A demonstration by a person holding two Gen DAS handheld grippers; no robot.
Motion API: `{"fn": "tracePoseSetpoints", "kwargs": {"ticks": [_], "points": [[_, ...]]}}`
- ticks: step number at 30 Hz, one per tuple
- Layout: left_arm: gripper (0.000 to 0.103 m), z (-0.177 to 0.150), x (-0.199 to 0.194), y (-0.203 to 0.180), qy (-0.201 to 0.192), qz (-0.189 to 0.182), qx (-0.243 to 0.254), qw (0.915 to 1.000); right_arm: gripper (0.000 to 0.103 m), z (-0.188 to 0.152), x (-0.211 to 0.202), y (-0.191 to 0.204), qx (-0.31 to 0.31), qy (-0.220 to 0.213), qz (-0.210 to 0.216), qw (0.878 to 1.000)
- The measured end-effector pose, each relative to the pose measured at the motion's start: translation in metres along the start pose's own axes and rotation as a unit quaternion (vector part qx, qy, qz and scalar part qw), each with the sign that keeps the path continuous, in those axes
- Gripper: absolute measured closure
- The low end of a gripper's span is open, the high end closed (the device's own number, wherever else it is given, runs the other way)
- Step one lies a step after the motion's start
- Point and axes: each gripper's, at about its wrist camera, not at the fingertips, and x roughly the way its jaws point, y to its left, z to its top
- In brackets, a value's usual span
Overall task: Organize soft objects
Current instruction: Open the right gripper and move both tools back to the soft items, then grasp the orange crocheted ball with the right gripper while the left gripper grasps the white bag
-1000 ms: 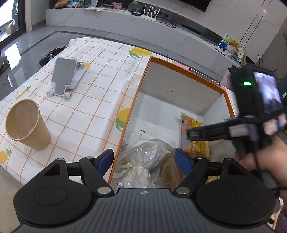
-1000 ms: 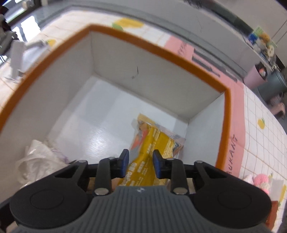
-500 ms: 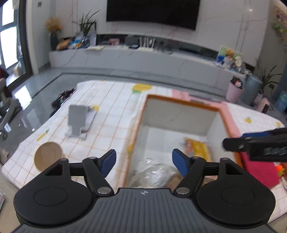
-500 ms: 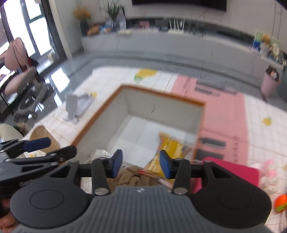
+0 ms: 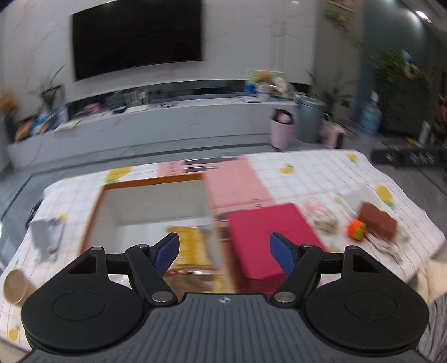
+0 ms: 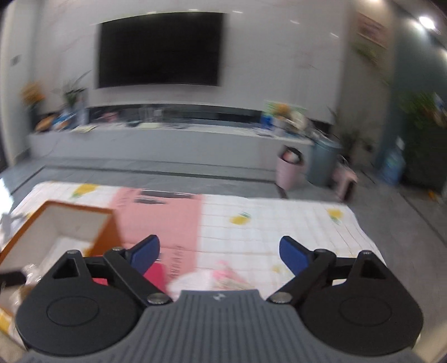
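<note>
My left gripper (image 5: pixel 225 248) spread wide and empty above the orange-rimmed white box (image 5: pixel 151 181), yellow snack packet (image 5: pixel 192 245) lying inside it, my right gripper (image 6: pixel 220 251) opening, nothing between its blue pads, over the checked lemon-print tablecloth (image 6: pixel 265 223), frames blurred.

I am looking at a pale wall where a dark TV (image 6: pixel 160 49) is hanging above a long low console (image 6: pixel 156 139) that is carrying blurred clutter. Grey floor (image 6: pixel 167 170) is lying in front. A pink bin (image 6: pixel 289 167) and a grey bin (image 6: pixel 321 160) are standing beside what is probably a plant (image 5: pixel 391 78). A ceiling light (image 6: pixel 426 21) is glowing.
</note>
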Motion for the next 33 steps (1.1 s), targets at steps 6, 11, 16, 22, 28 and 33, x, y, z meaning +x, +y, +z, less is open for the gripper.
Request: {"fn": "tracePoseSetpoints", "kwargs": {"ticks": [6,11,16,22,28,33], "points": [[0.015,-0.001,0.032,-0.065,0.015,-0.049,0.087,0.9949,0.012,-0.026,0.040,-0.053,0.066,0.046,0.027,0.996],[0.015,0.005,0.059,-0.103,-0.001,-0.069,0.131,0.9890,0.012,-0.050,0.119,-0.067,0.026,0.139,0.038,0.989],[0.015,0.020,0.102,-0.135,0.071,-0.110,0.183,0.9745,0.023,-0.086,0.183,-0.086,0.054,0.231,0.049,0.970],[0.015,0.015,0.141,-0.164,0.132,-0.094,0.256,0.9531,0.025,-0.095,0.213,-0.079,0.033,0.252,0.039,0.966],[0.015,0.001,0.171,-0.184,0.175,-0.076,0.321,0.9276,0.049,-0.094,0.219,-0.077,0.027,0.275,0.022,0.961],[0.016,-0.002,0.209,-0.205,0.255,-0.028,0.347,0.9023,0.058,-0.093,0.214,-0.081,0.039,0.283,0.015,0.958]]}}
